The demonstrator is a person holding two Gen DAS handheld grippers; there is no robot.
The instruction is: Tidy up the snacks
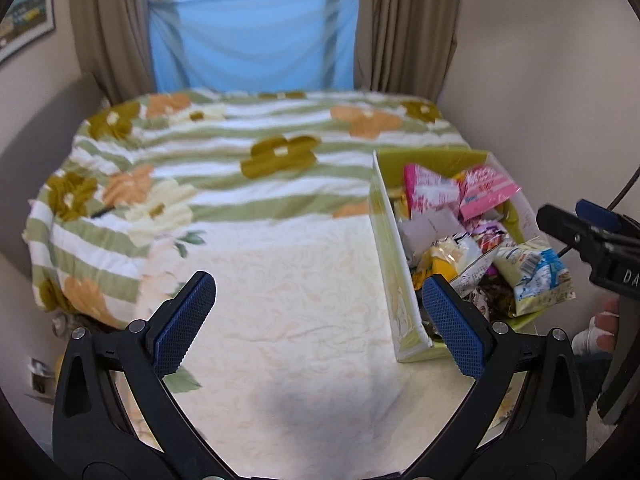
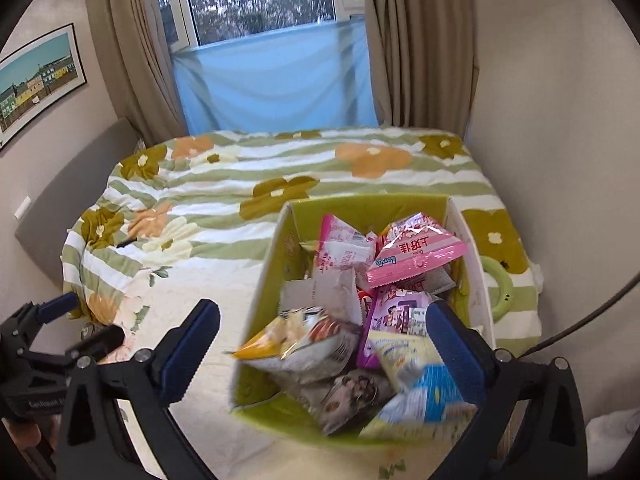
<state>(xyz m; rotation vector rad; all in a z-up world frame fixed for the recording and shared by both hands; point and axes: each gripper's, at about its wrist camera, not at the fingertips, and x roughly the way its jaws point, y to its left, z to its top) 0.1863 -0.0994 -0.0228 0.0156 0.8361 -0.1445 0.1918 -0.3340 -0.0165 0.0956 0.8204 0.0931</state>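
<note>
A green and white box (image 2: 264, 280) full of snack packets stands on the bed, at the right in the left wrist view (image 1: 390, 264). On top lie a pink packet (image 2: 416, 256), a yellow and white bag (image 2: 308, 340) and a blue and white bag (image 2: 424, 392). My right gripper (image 2: 324, 344) is open and empty, its fingers straddling the box's near left wall just above the packets. My left gripper (image 1: 320, 320) is open and empty over the cream sheet, left of the box. The right gripper also shows at the right edge of the left wrist view (image 1: 592, 232).
The bed has a cream sheet (image 1: 288, 300) in front and a green-striped floral quilt (image 1: 224, 148) behind. A green ring toy (image 2: 500, 288) lies right of the box. Walls close in on both sides; curtains and a window stand behind the bed.
</note>
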